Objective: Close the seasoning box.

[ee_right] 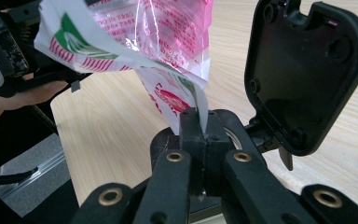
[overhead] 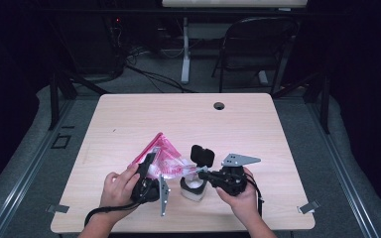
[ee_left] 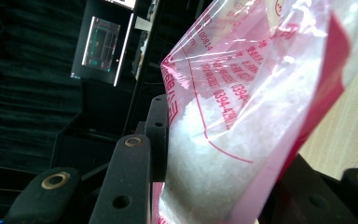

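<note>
Left gripper (overhead: 149,166) clamped on pink bag (overhead: 161,156); right gripper (overhead: 202,173) pinching bag corner, over white jar (overhead: 193,188), open black lid (overhead: 203,155) just behind; table (overhead: 228,129).

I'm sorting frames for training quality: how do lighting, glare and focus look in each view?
High view: table evenly lit, surroundings nearly black, image soft. Left gripper view: pink bag sharp enough to show its print, with glare streaks on the film; backdrop dark. Right gripper view: jaws and open black lid fairly crisp; bag's upper edge slightly blurred.
</note>
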Demonstrator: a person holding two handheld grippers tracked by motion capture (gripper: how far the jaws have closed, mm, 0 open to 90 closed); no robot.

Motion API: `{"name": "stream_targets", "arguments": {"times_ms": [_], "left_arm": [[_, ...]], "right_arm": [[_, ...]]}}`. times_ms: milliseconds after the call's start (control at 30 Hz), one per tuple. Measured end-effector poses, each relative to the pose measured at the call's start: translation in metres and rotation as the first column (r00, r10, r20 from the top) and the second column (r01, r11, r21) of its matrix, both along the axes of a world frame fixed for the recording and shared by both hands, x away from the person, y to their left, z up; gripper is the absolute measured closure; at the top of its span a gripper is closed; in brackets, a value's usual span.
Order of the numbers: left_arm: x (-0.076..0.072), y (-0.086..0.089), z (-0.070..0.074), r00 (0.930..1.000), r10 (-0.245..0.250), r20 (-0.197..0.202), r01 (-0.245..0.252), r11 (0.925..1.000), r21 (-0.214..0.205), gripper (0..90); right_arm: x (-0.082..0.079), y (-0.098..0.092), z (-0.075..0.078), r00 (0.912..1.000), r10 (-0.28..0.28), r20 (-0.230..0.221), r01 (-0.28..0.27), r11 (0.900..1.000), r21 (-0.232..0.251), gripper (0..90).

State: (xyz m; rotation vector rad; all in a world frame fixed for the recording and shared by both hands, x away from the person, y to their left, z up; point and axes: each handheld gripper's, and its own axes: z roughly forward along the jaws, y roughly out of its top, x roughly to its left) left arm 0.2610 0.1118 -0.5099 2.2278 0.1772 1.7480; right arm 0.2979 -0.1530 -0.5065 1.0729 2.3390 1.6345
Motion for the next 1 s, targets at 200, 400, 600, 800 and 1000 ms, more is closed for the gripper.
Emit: {"name": "stream_targets", "arguments": {"times_ms": [200,400,600,800,1000], "left_arm": [[0.001,0.002,-0.002,0.9996,0.007,-0.026,-0.008,0.9998,-0.02,68.7],[0.001,0.004,-0.005,0.9987,0.008,-0.051,-0.01,0.9991,-0.042,68.8],[0.002,0.006,-0.008,0.9972,0.015,-0.073,-0.019,0.9982,-0.057,69.0],[0.003,0.006,-0.011,0.9957,0.013,-0.092,-0.02,0.9969,-0.076,69.1],[0.004,0.009,-0.013,0.9928,0.012,-0.119,-0.023,0.995,-0.097,69.2]], "right_arm": [[0.001,0.001,-0.001,1.0,0.001,-0.003,-0.001,1.0,-0.001,90.0],[0.001,0.002,-0.001,1.0,0.003,-0.005,-0.003,1.0,0.001,90.0],[0.002,0.002,-0.001,1.0,0.005,-0.001,-0.005,1.0,-0.005,89.9],[0.002,0.002,-0.001,1.0,0.006,0.001,-0.006,1.0,-0.003,89.7],[0.002,0.003,-0.001,0.9999,0.011,0.005,-0.011,0.9999,-0.006,89.6]]}}
